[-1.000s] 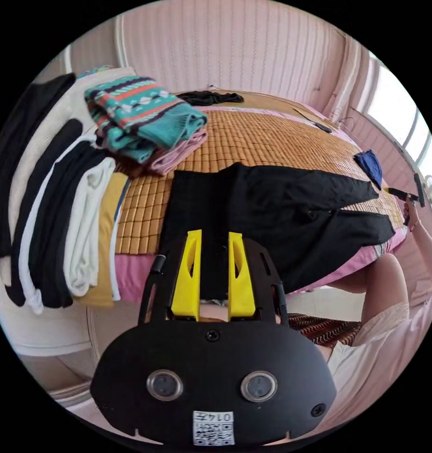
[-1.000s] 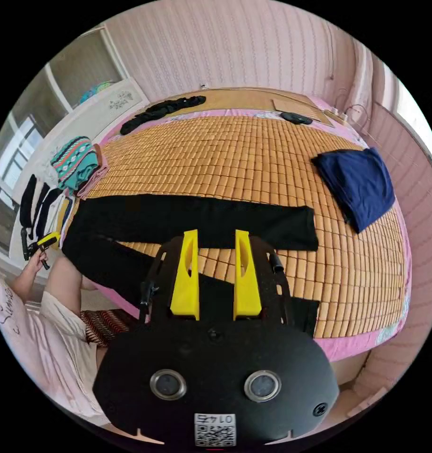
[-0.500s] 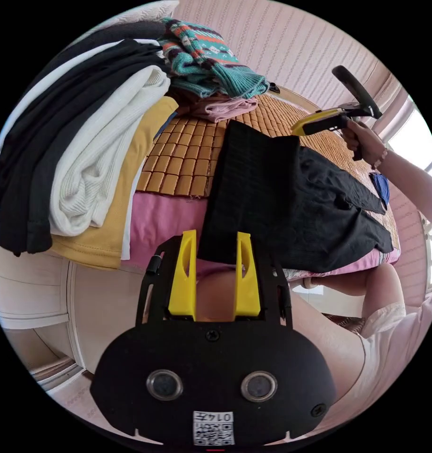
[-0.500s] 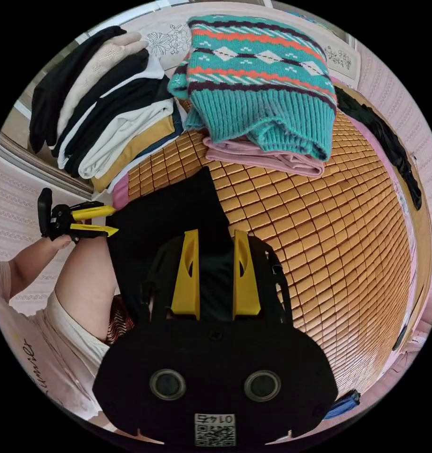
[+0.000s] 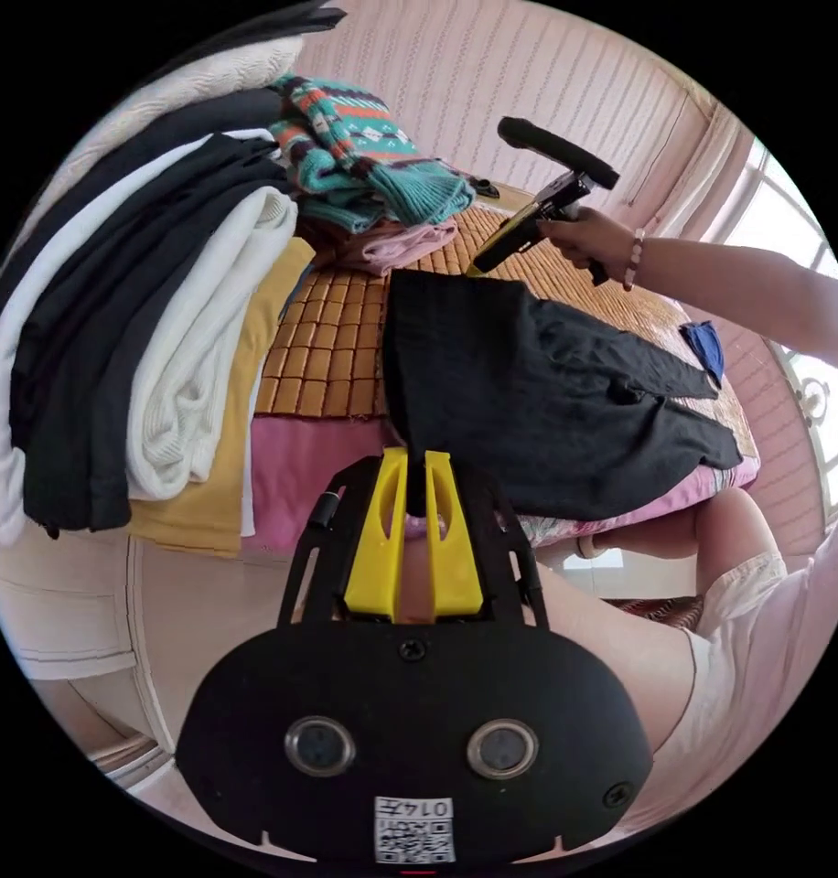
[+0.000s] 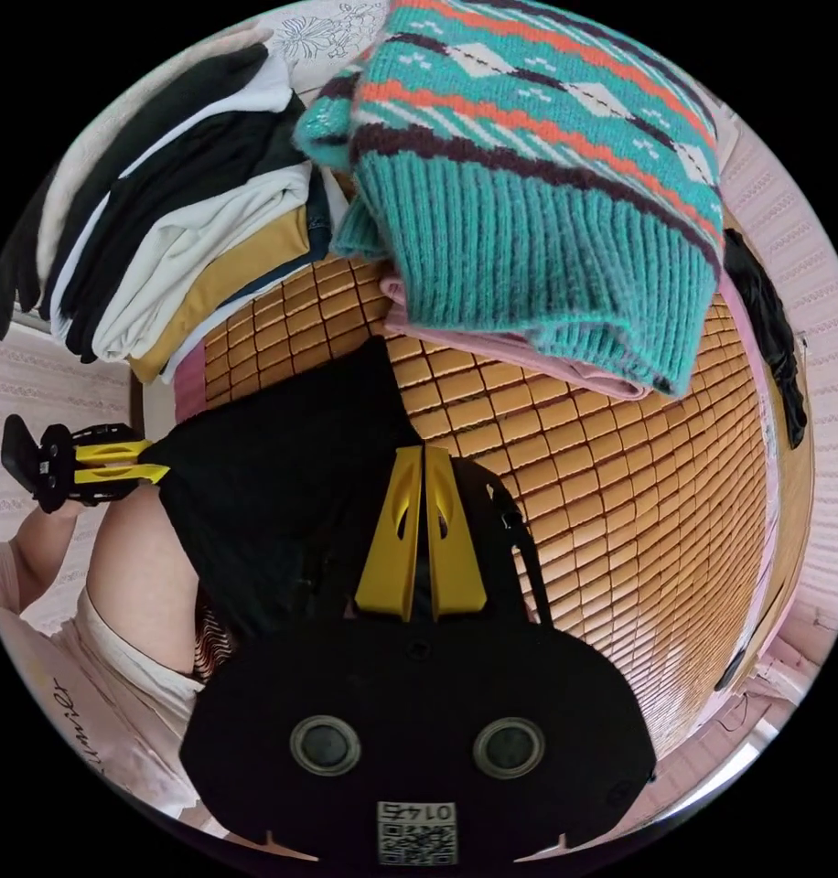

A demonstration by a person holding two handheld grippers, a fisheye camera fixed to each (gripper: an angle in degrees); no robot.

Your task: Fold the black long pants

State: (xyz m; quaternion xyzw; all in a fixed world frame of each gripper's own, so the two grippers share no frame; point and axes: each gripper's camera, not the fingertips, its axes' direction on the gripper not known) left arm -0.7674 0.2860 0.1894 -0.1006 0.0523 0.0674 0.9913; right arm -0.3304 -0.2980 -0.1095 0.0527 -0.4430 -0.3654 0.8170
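Observation:
The black long pants point(image 5: 547, 393) lie spread on the bamboo mat point(image 5: 337, 320), waist toward the stacked clothes and legs stretching away along the bed's near edge. My left gripper point(image 5: 417, 460) is shut on the near waist corner, with black cloth pinched between its yellow jaws. In the right gripper view the pants point(image 6: 282, 476) spread left of my right gripper point(image 6: 417, 453), which is shut on the far waist corner where it meets the mat point(image 6: 620, 476). The right gripper point(image 5: 481, 268) also shows in the left gripper view, held by a hand. The left gripper point(image 6: 154, 462) appears at the left of the right gripper view.
A teal patterned sweater point(image 6: 547, 174) on a pink folded garment point(image 6: 529, 352) sits just beyond the waist. Folded black, white and yellow clothes point(image 5: 145, 320) are stacked beside the bed. A navy cloth point(image 5: 705, 346) lies far off. The person's legs point(image 5: 675, 585) press against the bed edge.
Both grippers, open half a second ago, have shut on the waist corners. The right gripper has come from the leg end a second ago up to the waist.

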